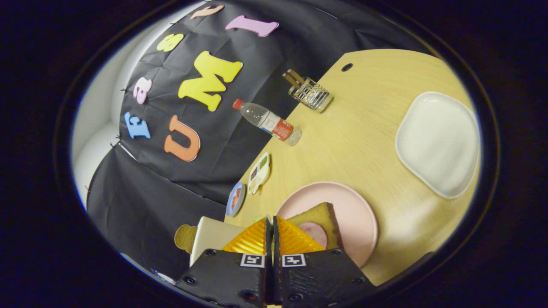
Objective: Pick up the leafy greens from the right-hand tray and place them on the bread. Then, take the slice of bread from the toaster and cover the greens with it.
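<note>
My gripper (272, 219) has its fingers pressed together, and a thin pale green edge of the leafy greens (258, 217) peeks out at their tips. Just ahead and to the right of the fingers a slice of bread (326, 215) lies on a pink plate (357, 205), with a round pink slice of meat (317, 233) on top of it. The white toaster (210, 239) stands close to the left of the fingers, and a brown slice of bread (185, 237) sticks out of it. Beyond the plate sits the white tray (441, 141), with nothing on it.
On the wooden table (355, 128), by the black cloth wall, stand a clear bottle with a red cap (267, 122) and a wire holder with brown sticks (310, 92). Two small dishes (259, 173) (235, 199) lie at the table's edge near the toaster.
</note>
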The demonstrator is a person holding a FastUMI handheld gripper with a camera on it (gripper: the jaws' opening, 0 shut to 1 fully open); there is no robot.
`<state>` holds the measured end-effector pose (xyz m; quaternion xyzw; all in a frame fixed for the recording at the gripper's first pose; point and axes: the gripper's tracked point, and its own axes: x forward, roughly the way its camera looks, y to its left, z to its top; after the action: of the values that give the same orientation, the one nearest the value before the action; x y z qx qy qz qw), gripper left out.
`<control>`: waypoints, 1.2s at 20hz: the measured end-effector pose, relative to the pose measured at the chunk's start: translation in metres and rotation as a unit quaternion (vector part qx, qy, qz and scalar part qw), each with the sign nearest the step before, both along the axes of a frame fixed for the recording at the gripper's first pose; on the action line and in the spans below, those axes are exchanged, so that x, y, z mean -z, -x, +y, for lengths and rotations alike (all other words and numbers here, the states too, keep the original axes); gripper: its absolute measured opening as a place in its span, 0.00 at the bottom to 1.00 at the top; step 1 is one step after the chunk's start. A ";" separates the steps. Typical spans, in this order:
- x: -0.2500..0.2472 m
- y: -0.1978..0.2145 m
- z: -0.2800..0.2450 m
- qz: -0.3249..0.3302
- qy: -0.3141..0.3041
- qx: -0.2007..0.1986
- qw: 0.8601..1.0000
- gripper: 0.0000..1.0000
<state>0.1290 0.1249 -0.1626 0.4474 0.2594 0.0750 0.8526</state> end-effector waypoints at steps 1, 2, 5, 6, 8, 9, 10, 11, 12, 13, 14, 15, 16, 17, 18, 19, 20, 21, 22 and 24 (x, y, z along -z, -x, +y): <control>0.004 0.000 -0.005 0.000 0.012 0.004 1.000 0.00; 0.007 0.001 -0.007 0.000 0.022 0.007 1.000 0.01; 0.014 0.004 -0.012 -0.004 0.055 0.008 0.998 0.08; 0.015 0.004 -0.011 -0.007 0.066 0.006 0.998 0.12; 0.015 0.005 -0.012 -0.016 0.094 0.005 0.995 0.31; 0.015 0.004 -0.013 -0.021 0.111 0.005 0.994 0.39; 0.014 0.007 -0.012 -0.025 0.130 0.004 0.991 0.46; 0.012 0.009 -0.012 -0.031 0.148 0.005 0.988 0.56; 0.006 0.010 -0.015 -0.040 0.168 0.010 0.985 0.61; 0.000 0.011 -0.018 -0.048 0.189 0.015 0.981 0.70; -0.006 0.013 -0.021 -0.059 0.209 0.022 0.976 0.80; -0.012 0.013 -0.024 -0.069 0.231 0.029 0.970 0.90; -0.019 0.014 -0.027 -0.079 0.252 0.037 0.964 0.94; -0.028 0.016 -0.028 -0.089 0.270 0.045 0.958 0.95; -0.037 0.018 -0.029 -0.099 0.286 0.052 0.952 0.95; -0.049 0.020 -0.027 -0.109 0.297 0.059 0.947 0.95; -0.061 0.023 -0.021 -0.122 0.304 0.063 0.943 0.95; -0.073 0.027 -0.009 -0.132 0.305 0.061 0.941 0.95; -0.087 0.031 0.005 -0.145 0.305 0.059 0.939 0.95; -0.112 0.035 0.029 -0.170 0.318 0.061 0.931 0.96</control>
<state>0.0939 0.1535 -0.0508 0.1487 0.0931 0.0118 0.9844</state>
